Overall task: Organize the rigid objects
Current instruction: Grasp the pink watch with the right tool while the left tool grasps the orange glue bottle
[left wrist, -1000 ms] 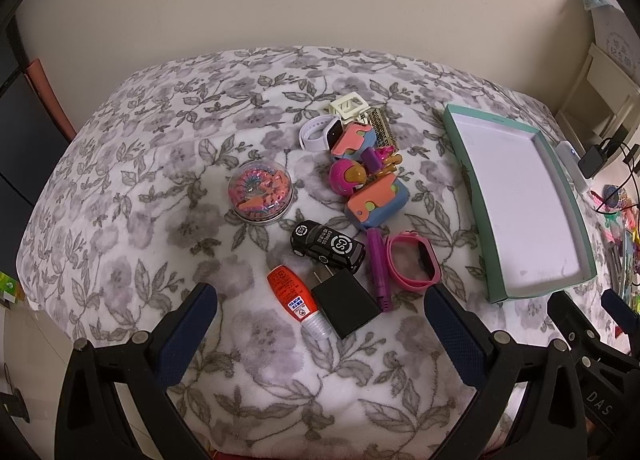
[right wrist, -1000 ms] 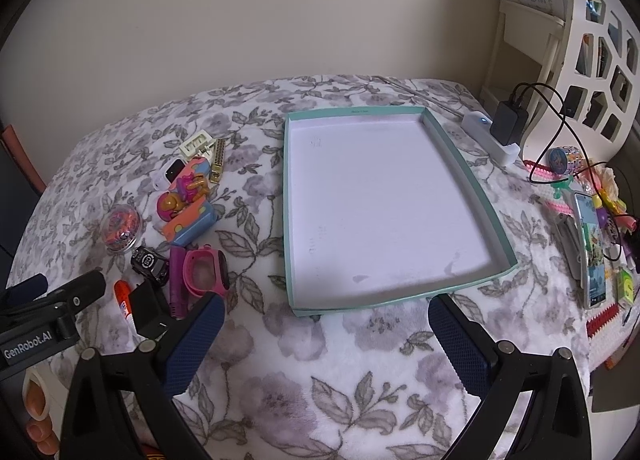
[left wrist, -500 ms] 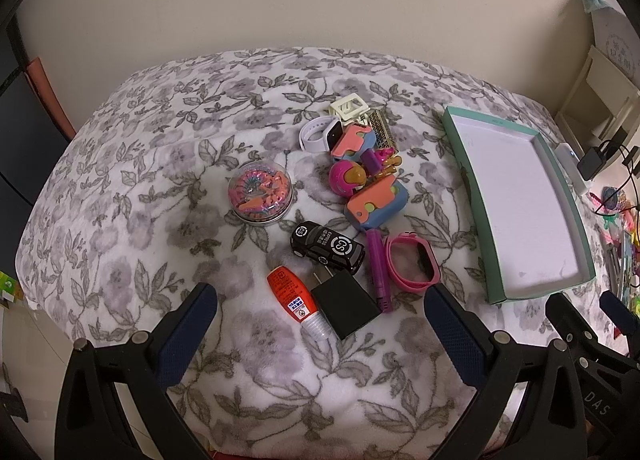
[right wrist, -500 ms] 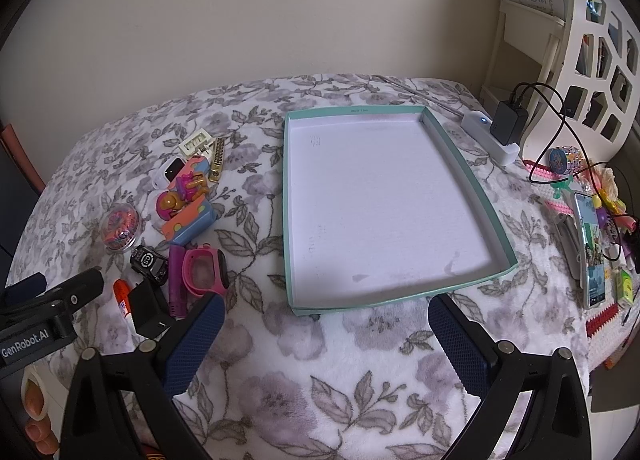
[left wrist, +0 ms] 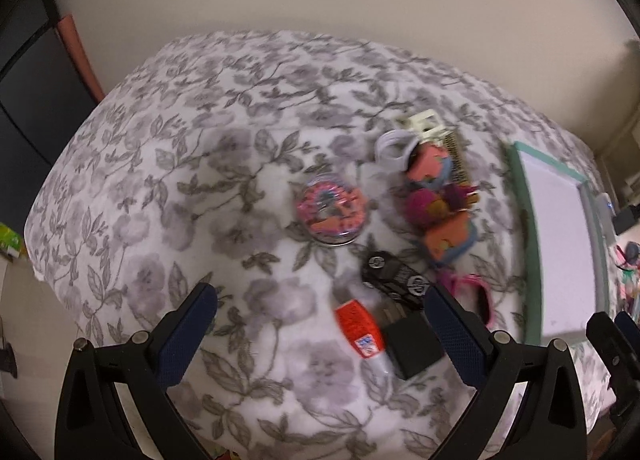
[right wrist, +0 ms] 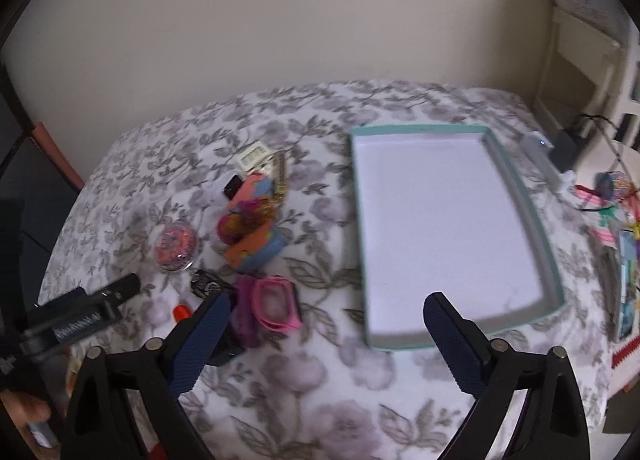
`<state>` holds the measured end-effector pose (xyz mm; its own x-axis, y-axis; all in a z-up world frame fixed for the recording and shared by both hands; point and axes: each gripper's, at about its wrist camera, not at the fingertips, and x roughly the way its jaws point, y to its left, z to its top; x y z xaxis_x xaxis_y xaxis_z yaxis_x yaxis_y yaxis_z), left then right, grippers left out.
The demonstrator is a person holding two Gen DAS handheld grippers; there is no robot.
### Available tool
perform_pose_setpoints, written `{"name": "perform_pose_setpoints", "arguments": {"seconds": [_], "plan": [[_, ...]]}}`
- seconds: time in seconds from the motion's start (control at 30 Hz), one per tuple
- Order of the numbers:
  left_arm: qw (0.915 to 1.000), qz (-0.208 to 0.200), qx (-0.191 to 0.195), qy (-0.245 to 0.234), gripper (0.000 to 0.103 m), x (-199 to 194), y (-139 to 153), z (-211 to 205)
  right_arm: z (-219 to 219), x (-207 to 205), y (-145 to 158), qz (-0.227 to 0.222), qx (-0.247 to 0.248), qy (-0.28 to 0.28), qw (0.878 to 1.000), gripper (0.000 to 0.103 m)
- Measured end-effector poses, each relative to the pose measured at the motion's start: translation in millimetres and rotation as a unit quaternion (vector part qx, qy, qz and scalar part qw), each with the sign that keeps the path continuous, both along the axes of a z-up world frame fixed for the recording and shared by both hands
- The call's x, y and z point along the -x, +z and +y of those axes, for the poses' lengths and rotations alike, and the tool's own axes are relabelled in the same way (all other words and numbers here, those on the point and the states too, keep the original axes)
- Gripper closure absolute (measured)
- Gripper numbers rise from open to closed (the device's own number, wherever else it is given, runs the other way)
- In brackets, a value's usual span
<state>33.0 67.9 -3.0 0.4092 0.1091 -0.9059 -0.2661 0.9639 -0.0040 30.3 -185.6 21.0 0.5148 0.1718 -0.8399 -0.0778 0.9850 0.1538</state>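
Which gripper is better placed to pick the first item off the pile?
Left, probably. The left gripper hangs open with the orange glue tube and black charger between its fingers. The right gripper faces the empty teal tray.

You have one shallow teal-rimmed cardboard tray (right wrist: 520, 196), one black toy car (left wrist: 394, 282), one black square plug adapter (left wrist: 414, 344), one red glue tube (left wrist: 360, 326), one round clear pink-filled case (left wrist: 330, 214) and one pink plastic watch band (right wrist: 278, 302).
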Motion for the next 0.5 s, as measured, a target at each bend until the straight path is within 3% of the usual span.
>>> {"name": "perform_pose_setpoints", "arguments": {"seconds": [0.17,0.5], "plan": [[0.9994,0.025,0.022,0.013,0.001,-3.7,-24.9,9.0,28.9,-17.8,-25.6,0.046,0.010,0.026,0.999,0.018],[0.9971,0.068,0.032,0.009,0.002,-8.9,-66.1,4.6,47.6,-37.7,-82.6,0.117,0.040,0.043,0.991,0.028]]}}
